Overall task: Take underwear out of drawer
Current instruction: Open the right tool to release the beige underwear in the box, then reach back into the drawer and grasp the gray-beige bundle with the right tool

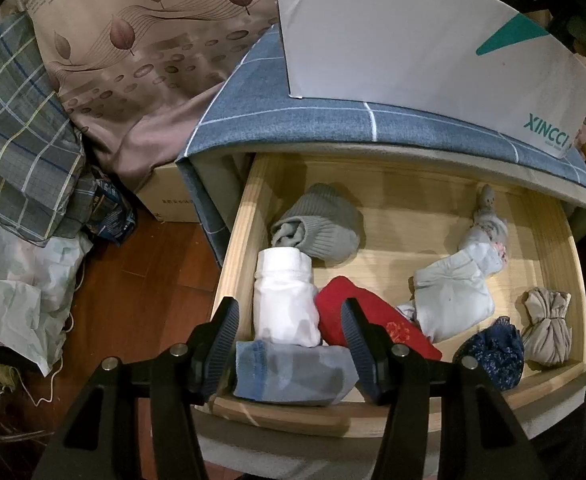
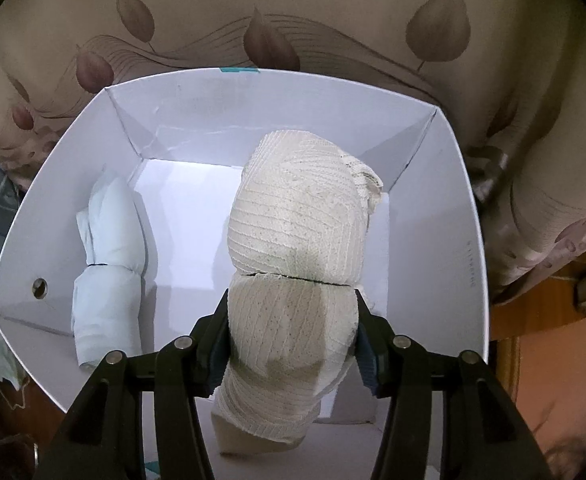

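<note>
The right gripper (image 2: 293,336) is clamped across a cream ribbed knit underwear roll (image 2: 293,240), hanging over the white cardboard box (image 2: 453,208); a pale blue roll (image 2: 109,264) lies left. Soft, light and squashy, it's probably best pinched mid-bundle. The left gripper (image 1: 289,344) gapes, empty, above the wooden drawer (image 1: 413,208).

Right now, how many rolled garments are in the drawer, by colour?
Grey: 1
White: 2
Red: 1
Blue-grey: 1
Navy patterned: 1
Beige: 1
Total: 7
</note>
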`<state>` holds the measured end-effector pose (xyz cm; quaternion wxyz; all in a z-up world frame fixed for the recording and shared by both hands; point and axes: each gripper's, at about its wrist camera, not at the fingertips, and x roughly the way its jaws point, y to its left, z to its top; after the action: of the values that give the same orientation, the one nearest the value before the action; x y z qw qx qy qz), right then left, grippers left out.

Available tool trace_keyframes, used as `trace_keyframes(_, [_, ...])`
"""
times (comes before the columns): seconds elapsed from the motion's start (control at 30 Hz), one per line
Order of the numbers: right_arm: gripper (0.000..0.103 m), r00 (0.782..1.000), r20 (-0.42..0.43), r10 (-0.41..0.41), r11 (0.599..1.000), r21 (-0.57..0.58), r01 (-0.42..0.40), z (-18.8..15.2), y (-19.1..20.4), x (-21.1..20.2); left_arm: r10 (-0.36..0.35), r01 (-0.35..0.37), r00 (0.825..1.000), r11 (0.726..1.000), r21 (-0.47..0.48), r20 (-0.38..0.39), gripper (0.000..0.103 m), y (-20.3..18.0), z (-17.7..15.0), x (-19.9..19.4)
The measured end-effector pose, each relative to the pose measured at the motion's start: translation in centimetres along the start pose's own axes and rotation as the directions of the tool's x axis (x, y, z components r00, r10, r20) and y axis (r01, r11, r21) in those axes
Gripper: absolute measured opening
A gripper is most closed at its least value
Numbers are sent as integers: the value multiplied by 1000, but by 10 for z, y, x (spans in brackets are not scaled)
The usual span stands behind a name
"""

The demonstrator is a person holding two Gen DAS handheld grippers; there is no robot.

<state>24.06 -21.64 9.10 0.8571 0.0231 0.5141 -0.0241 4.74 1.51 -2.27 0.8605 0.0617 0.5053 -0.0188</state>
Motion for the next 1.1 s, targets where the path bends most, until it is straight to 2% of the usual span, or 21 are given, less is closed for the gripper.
trace_keyframes(0.17, [55, 1000, -16, -1, 1000, 2, 1, -2, 2, 4, -1, 1, 1000, 1000, 5, -6, 55, -1, -1, 2])
trace_keyframes(0.4, [55, 1000, -2, -1, 1000, 7, 1, 1, 2, -2, -2, 2, 1000, 1000, 7, -9, 54, -1, -2, 2])
trace_keyframes(0.67, [55, 998, 19, 55, 998, -7, -55, -2, -5, -41, -4, 4, 1000, 1000, 5, -21, 55, 1, -2, 4])
trace_keyframes(0.83, [55, 996, 13, 85, 995, -52, -84, -22, -11, -74, -5, 5, 999, 1000, 1, -34, 55, 3, -1, 6])
trace_keyframes(1.1, [55, 986, -111, 123, 987, -86, -132, -90, -32, -95, -14, 14, 998, 1000, -1, -59, 55, 3, -1, 10])
